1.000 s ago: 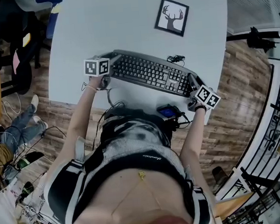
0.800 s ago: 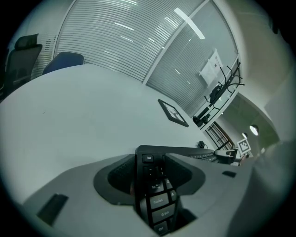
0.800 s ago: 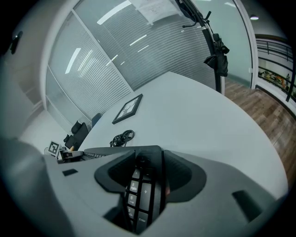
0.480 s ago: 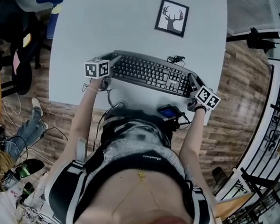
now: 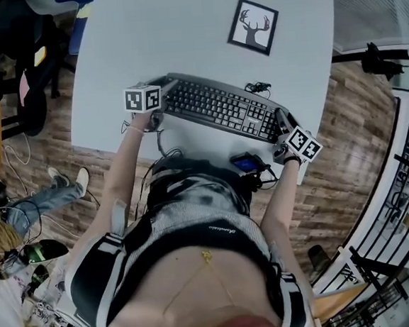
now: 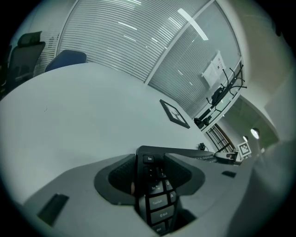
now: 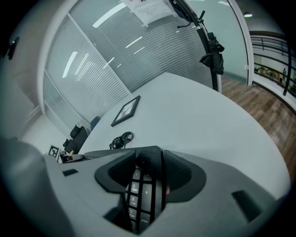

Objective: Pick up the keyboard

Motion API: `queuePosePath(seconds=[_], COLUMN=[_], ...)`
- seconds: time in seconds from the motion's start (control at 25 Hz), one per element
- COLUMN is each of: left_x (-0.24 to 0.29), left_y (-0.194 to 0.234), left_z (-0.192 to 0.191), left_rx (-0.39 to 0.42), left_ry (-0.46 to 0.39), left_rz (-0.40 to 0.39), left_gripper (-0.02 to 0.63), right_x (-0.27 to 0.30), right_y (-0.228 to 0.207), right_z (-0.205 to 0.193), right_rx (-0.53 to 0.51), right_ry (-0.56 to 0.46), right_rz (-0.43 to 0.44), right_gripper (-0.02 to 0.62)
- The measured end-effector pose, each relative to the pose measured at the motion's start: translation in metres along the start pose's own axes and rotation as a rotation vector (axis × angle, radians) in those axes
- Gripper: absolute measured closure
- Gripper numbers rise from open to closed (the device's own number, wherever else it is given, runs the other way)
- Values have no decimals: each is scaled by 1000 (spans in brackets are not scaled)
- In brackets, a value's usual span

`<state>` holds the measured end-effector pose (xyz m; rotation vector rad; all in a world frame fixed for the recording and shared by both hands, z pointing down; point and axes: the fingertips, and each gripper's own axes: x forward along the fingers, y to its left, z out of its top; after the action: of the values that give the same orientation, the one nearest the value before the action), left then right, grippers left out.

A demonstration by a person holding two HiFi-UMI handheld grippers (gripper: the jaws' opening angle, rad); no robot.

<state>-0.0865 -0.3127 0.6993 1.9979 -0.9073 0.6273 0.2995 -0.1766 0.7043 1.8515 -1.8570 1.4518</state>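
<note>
the left gripper is seen closed on the left end of the keyboard, one ribbed pad set against its underside and the other against its key face, with the "esc" corner showing between the pads. the right gripper is clamped the same way on the opposite end, where the number-pad keys are caught between its jaws. in the head view the keyboard is stretched between the two tools, slanting from upper left to lower right over the near part of the white table, a gripper at each short end. whether it has been raised off the surface cannot be told.

on the left end, "esc" can be read on the top corner key; the legends on the keys below it are too blurred to be sure of. on the right end, "enter" and a plus sign can be made out, the rest being unclear. a black-and-white square pattern is carried on the left marker cube and on the right marker cube. a coiled cable is laid just beyond the keyboard's far edge, near its right end. further back, well apart from the keyboard, a black picture frame with a deer-head silhouette is laid flat on the table.
</note>
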Motion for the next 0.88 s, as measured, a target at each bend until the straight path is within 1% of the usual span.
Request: queuePosePath(seconds=[0.12, 0.24, 0.28, 0.4, 0.48, 0.56, 0.68, 0.88], left_x=[4, -4, -5, -2, 1, 3, 0, -5], left_y=[1, 3, 4, 4, 2, 2, 1, -1], left_z=[-4, 5, 6, -1, -4, -4, -1, 3], left_rx=[-25, -8, -8, -32, -66, -87, -109, -96], left_ry=[10, -3, -6, 1, 5, 6, -12, -34], left_rz=[-30, 7, 7, -20, -50, -61, -83, -87], left_gripper=[419, 420, 420, 420, 428, 431, 448, 453], right_x=[-1, -3, -3, -4, -5, -6, -8, -12], right_y=[1, 3, 3, 3, 4, 4, 4, 8], right_z=[1, 3, 3, 4, 5, 6, 8, 12], right_rx=[5, 4, 0, -1, 4, 6, 26, 41], right_ry=[-4, -20, -24, -35, -48, -62, -73, -77], right_rz=[5, 12, 10, 10, 16, 19, 24, 36], right_gripper=[411, 411, 411, 411, 411, 411, 411, 411])
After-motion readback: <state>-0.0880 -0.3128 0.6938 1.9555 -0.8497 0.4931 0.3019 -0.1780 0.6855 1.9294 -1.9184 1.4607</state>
